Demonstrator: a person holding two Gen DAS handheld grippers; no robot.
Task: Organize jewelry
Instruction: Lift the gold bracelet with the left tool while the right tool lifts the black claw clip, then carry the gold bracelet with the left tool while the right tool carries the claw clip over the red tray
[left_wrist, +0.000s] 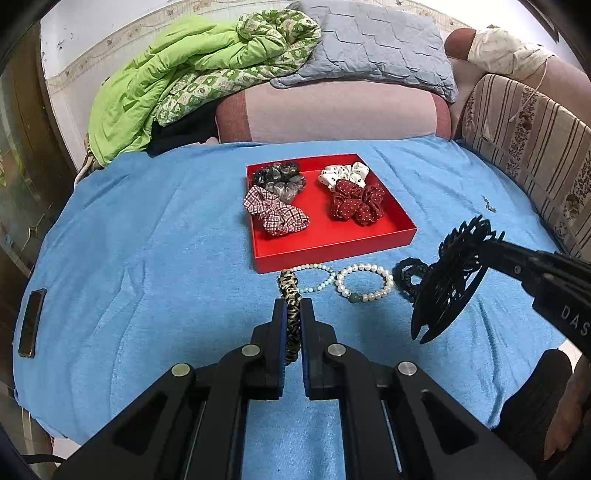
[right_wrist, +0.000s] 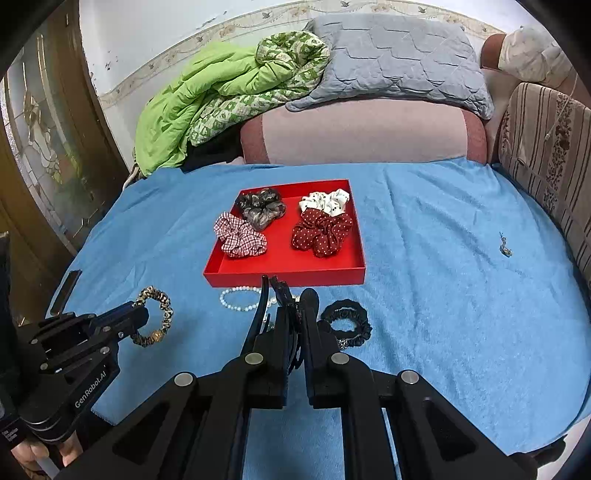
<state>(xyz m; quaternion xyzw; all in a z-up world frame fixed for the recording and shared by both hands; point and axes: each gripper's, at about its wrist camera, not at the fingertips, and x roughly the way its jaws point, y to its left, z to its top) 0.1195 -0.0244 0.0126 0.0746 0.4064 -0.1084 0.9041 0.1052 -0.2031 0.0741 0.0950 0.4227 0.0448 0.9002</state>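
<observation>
A red tray (left_wrist: 369, 240) (right_wrist: 288, 275) on the blue cloth holds several scrunchies: plaid (left_wrist: 277, 216), grey-black (left_wrist: 280, 177), white dotted (left_wrist: 343, 173) and dark red dotted (left_wrist: 356, 203). My left gripper (left_wrist: 293, 314) (right_wrist: 138, 319) is shut on a leopard-print hair tie (left_wrist: 290, 291) (right_wrist: 160, 314), lifted just before the tray's near edge. My right gripper (right_wrist: 293, 306) (left_wrist: 491, 245) is shut on a black lacy hair clip (left_wrist: 447, 284) (right_wrist: 282, 295), held above the cloth. On the cloth lie a pearl bracelet (left_wrist: 364, 282), a pale bead bracelet (left_wrist: 317, 277) (right_wrist: 240, 297) and a black hair tie (right_wrist: 347, 323) (left_wrist: 406, 275).
A phone (left_wrist: 31, 323) lies at the cloth's left edge. A small dark trinket (right_wrist: 505, 245) (left_wrist: 488, 205) rests on the right of the cloth. Behind stand a pink cushion (left_wrist: 340, 114), a green quilt (left_wrist: 177, 81), a grey pillow (left_wrist: 373, 48) and a striped sofa arm (left_wrist: 532, 147).
</observation>
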